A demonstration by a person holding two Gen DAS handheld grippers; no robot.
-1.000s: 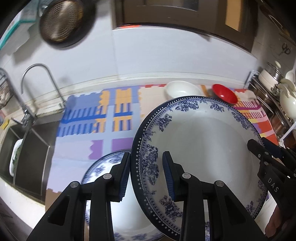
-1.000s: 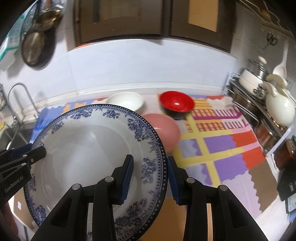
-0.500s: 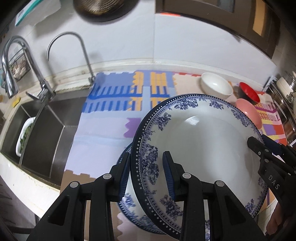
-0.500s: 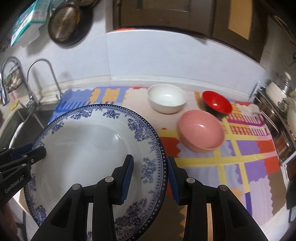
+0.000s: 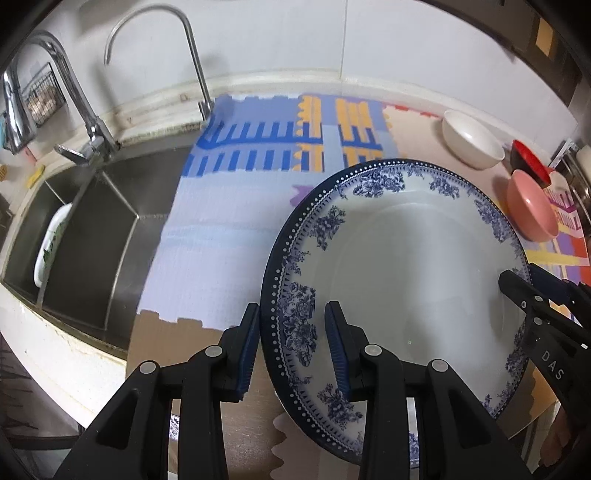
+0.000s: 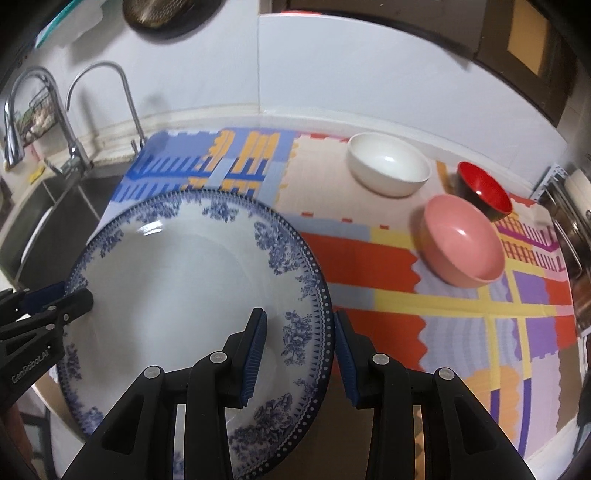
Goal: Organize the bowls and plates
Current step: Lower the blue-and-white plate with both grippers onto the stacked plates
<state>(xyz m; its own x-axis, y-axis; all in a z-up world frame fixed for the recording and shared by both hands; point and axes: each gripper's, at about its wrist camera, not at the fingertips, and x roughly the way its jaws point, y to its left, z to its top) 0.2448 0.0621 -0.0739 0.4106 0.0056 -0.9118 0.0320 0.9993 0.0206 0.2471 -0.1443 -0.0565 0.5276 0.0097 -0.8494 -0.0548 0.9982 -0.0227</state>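
A large white plate with a blue floral rim (image 5: 406, 266) (image 6: 177, 280) hangs above the counter mat, held from both sides. My left gripper (image 5: 291, 314) is shut on its left rim. My right gripper (image 6: 299, 321) is shut on the opposite rim and shows in the left wrist view at the plate's right edge. A sliver of a second patterned plate (image 5: 413, 448) peeks out underneath. A white bowl (image 6: 388, 164), a red bowl (image 6: 484, 186) and a pink bowl (image 6: 463, 240) stand on the mat at the back right.
A steel sink (image 5: 92, 240) with two taps (image 5: 192, 55) lies left of the colourful foam mat (image 5: 229, 229). A white dish (image 5: 51, 243) leans inside the sink. A metal rack (image 6: 569, 236) lines the right edge. A pan (image 6: 162, 14) hangs on the wall.
Both grippers have carried the plate left and down, nearer the sink. The lower plate, plainly visible before, is now almost covered by the held plate. The grips have not changed.
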